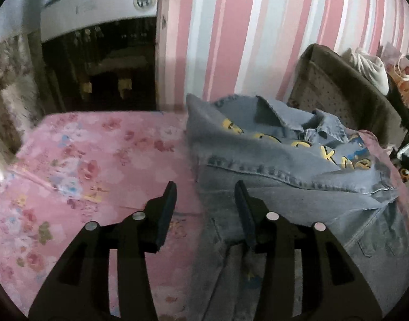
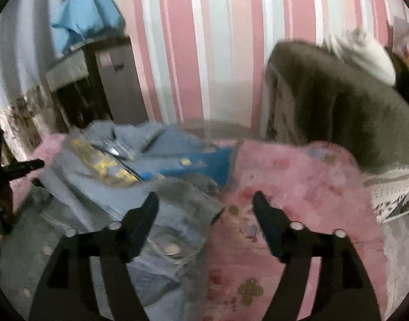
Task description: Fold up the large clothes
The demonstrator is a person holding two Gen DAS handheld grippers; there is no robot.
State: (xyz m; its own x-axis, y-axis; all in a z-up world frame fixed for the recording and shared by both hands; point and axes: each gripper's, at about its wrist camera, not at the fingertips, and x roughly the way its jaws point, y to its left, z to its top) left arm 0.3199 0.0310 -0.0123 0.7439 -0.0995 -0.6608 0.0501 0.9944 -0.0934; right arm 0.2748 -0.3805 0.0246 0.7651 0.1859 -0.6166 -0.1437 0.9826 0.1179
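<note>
- Your left gripper (image 1: pixel 205 187) has its two black fingers spread apart with nothing between them; the left finger sits over the pink floral bedsheet (image 1: pixel 84 165) and the right finger over the denim.
- The faded blue denim jacket with yellow lettering and a blue printed patch (image 1: pixel 284 160) lies rumpled on that sheet, its collar bunched up toward the striped wall and its left edge running down just beside your left gripper's open gap.
- Your right gripper (image 2: pixel 205 198) is also wide open and holds nothing; its left finger hovers over a jacket cuff or hem, its right finger over bare sheet. Whether either fingertip touches the cloth, you cannot tell from this blurred view.
- In the right wrist view the jacket fills the left half of the bed, and your other gripper shows as a dark shape at the far left edge.
- A grey-brown fuzzy blanket (image 2: pixel 338 101) is piled at the right, against the pink, white and pale blue striped wallpaper (image 2: pixel 191 40).
- A dark open cabinet with a silver top band (image 1: pixel 103 61) stands beyond the bed's far left corner.
</note>
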